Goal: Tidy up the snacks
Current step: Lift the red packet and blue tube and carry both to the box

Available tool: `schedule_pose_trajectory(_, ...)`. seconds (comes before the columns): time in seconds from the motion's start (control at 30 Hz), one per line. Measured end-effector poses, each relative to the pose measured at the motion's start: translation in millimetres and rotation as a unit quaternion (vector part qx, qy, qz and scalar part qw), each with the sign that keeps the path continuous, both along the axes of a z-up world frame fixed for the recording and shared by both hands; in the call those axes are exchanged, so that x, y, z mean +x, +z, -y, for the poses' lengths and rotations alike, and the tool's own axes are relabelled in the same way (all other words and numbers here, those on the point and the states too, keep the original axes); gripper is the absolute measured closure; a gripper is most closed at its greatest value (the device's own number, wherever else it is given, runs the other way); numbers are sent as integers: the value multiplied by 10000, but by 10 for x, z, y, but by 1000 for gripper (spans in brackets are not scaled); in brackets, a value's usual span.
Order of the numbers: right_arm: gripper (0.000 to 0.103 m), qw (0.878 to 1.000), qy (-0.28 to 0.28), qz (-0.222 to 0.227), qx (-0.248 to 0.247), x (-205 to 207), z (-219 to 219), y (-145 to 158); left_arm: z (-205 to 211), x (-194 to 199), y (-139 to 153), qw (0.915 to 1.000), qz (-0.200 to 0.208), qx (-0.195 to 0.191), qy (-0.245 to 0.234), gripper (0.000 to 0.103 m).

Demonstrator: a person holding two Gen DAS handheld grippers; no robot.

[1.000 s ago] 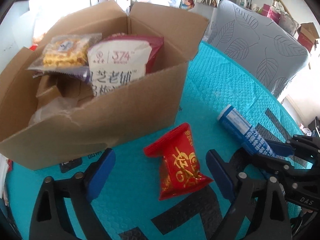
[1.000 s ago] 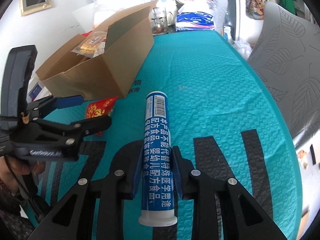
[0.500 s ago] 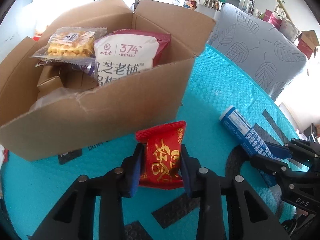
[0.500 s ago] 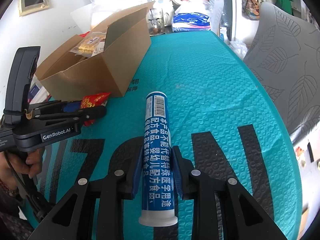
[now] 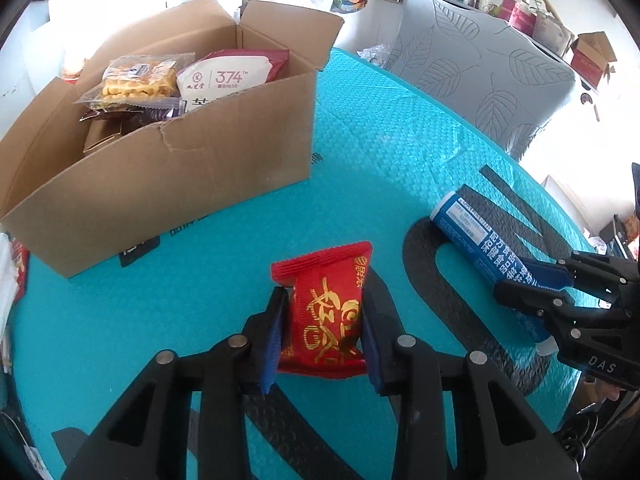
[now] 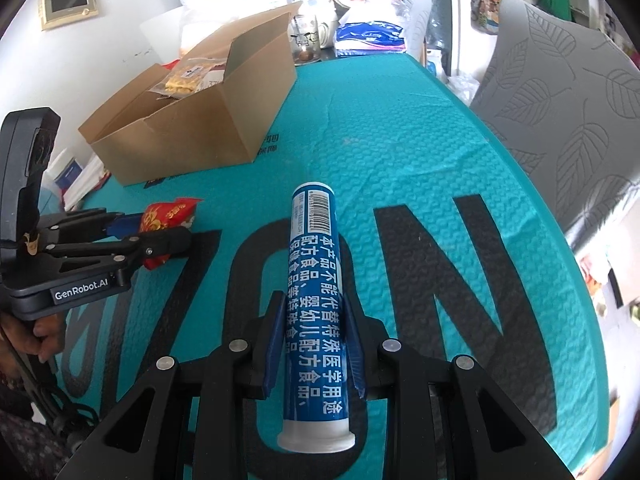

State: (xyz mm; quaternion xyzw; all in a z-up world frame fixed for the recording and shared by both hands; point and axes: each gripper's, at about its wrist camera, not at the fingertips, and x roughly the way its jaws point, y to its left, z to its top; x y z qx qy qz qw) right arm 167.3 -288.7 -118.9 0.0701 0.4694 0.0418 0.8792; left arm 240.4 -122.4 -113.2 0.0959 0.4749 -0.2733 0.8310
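Observation:
My left gripper (image 5: 322,308) is shut on a red snack packet (image 5: 326,312) with gold print, held just above the teal mat; the packet also shows in the right wrist view (image 6: 168,220). My right gripper (image 6: 314,320) is shut on a blue tube (image 6: 316,292) with white writing, which also shows in the left wrist view (image 5: 480,248). An open cardboard box (image 5: 168,168) stands at the left back of the table and holds a biscuit bag (image 5: 136,84) and a white and maroon bag (image 5: 228,80). The box also shows in the right wrist view (image 6: 200,128).
A teal mat (image 6: 400,152) with large black letters covers the table. A grey leaf-patterned chair (image 5: 480,68) stands at the table's right side. Bags and bottles (image 6: 360,28) clutter the far end. White packets (image 5: 8,272) lie left of the box.
My left gripper closed on the red packet, which lay loose between open jaws one second ago, and drew back from the box. The right gripper kept its hold on the tube.

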Motion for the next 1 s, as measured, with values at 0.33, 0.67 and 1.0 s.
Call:
schedule_pose_trajectory(0.33,75,9997,227,-48,-65,-211,-162,1,-54,-176,-46,9998,-19,181,-124,69)
schedule_pose_trajectory(0.67,75,9984,260,111,-494,-121,-278,-67,-63,-160,-89,9997,135,209,5,69)
schedule_pose_trajectory(1.0,75,9993,208,262,-164,-145,-318,-18,-125,-151,-36,9995,166,239,157,69)
